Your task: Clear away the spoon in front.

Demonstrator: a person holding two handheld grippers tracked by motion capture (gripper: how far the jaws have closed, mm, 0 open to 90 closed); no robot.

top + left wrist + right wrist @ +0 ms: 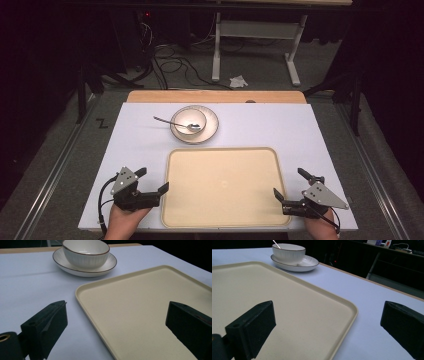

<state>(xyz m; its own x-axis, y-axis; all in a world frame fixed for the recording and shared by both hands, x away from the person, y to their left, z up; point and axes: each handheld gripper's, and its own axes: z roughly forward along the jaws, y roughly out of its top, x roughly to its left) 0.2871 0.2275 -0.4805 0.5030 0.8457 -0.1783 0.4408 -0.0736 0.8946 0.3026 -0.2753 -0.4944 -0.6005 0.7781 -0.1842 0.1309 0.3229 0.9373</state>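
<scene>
Lying flat at the near middle of the desk (135, 135): beige tray (225, 187), bare. Flanking its near corners: left gripper (152, 182) and right gripper (291, 184), both spread wide, each straddling a tray edge, holding nothing. Beyond the tray, just apart: white bowl (189, 120) on a plate (210, 131), spoon (175, 123) resting inside.

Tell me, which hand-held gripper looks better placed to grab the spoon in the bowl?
Probably the left hand-held gripper. The spoon has its handle sticking out of the bowl toward the left side of the table. Both sit open beside the tray.
</scene>
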